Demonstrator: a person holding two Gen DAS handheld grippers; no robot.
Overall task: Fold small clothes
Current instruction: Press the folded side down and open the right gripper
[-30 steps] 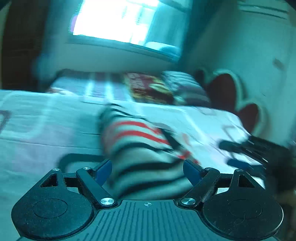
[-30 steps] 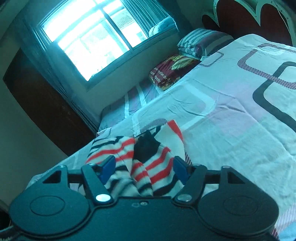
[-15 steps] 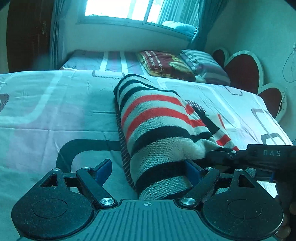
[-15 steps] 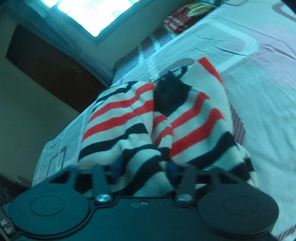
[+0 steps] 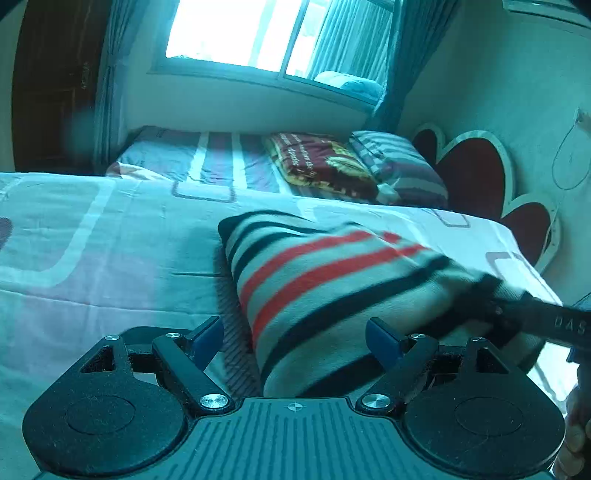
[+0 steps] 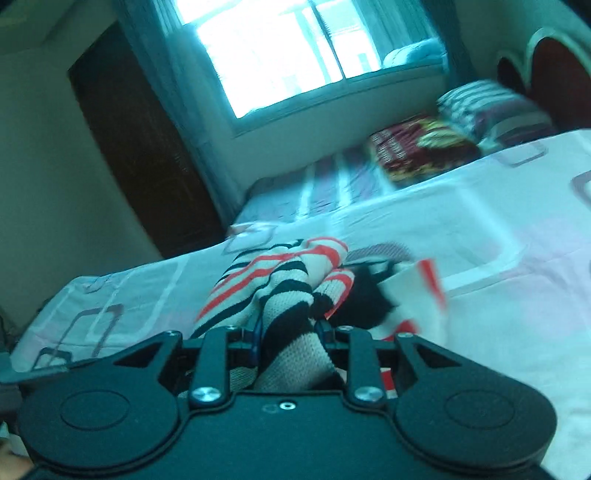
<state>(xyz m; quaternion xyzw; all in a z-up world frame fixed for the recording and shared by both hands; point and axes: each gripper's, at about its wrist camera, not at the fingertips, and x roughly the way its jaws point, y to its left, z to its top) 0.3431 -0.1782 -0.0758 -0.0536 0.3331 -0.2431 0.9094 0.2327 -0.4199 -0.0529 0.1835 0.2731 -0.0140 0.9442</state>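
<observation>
A small knit sweater with cream, black and red stripes (image 5: 332, 280) lies bunched on the bed. My left gripper (image 5: 295, 339) is open, its blue pads on either side of the sweater's near end without squeezing it. My right gripper (image 6: 288, 332) is shut on a fold of the sweater (image 6: 284, 291) and lifts it off the sheet. The right gripper's black body (image 5: 535, 314) shows at the right of the left wrist view, at the sweater's far corner.
The bed has a pale sheet with square patterns (image 5: 110, 240). A red printed pillow (image 5: 321, 166) and a striped pillow (image 5: 399, 166) lie at its head by a red heart-shaped headboard (image 5: 472, 170). A window (image 5: 240, 33) and a dark wooden door (image 6: 140, 147) stand behind.
My right gripper has closed on the sweater and pulled a fold up and toward itself. My left gripper has stayed open around the sweater's near end.
</observation>
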